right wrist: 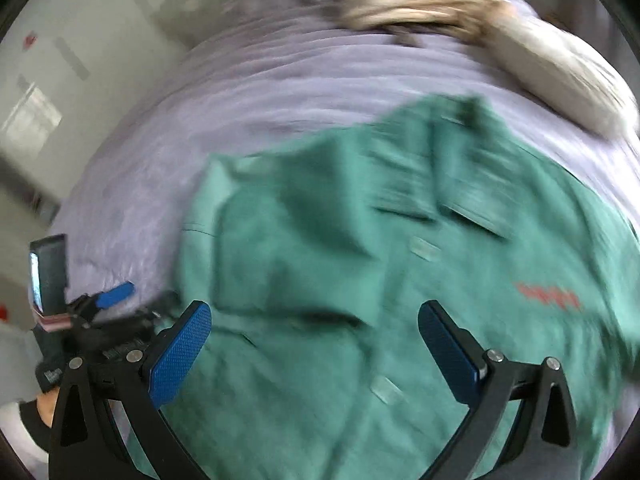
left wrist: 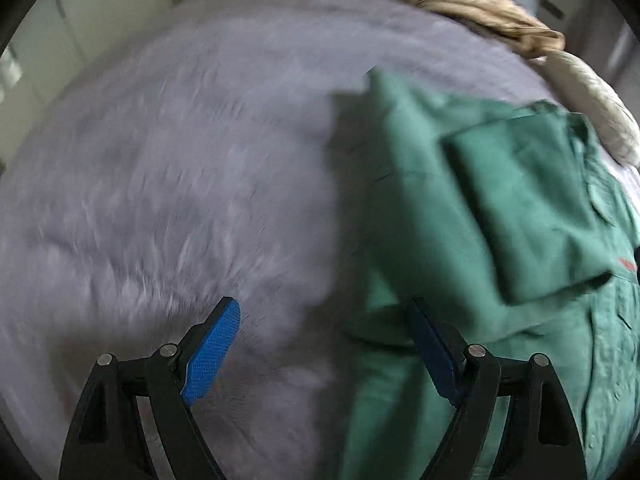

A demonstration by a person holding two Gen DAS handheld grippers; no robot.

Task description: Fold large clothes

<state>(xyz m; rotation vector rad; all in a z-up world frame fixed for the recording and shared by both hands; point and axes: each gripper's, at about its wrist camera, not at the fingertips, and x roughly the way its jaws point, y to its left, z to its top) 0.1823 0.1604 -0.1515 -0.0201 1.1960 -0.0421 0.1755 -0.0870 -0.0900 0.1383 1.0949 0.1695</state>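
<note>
The green shirt (right wrist: 360,280) lies spread, front up, on a lavender bed cover (left wrist: 180,160), with one sleeve (left wrist: 520,208) folded across its chest. Its long axis runs from the collar at its far end toward the camera in both views. The left tongs (left wrist: 324,344) hang over the shirt's left edge, jaws wide apart and empty, one pad over the cover and the other over green cloth. The right tongs (right wrist: 314,344) are also spread and hold nothing, directly above the button placket, so that hand is nearer the shirt's middle. Red lettering (right wrist: 548,296) on the chest is too blurred to read. A beige garment (left wrist: 480,4) lies beyond the collar.
</note>
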